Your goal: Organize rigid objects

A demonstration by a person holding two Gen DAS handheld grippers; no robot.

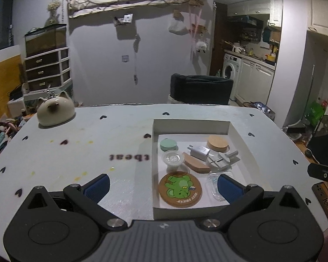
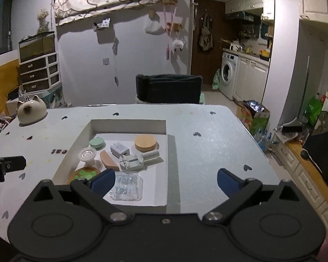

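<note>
Shallow white cardboard tray (image 1: 236,131) holds round wooden lid (image 1: 218,143), frog-print cork coaster (image 1: 179,189); left gripper (image 1: 163,185), right gripper (image 2: 166,181) fingers apart, empty; ceramic cat pot (image 1: 55,111) on desk (image 1: 87,152)

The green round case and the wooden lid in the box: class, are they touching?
Apart. The right wrist view shows the green round case and wooden lid separated by the white charger and bare box floor.

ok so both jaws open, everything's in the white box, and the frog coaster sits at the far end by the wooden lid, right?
Not quite. The frog coaster lies at the near end of the white box, closest to the left gripper; the wooden lid is at the far end. The left wrist view shows it. Both jaws are open, right gripper included.
</note>
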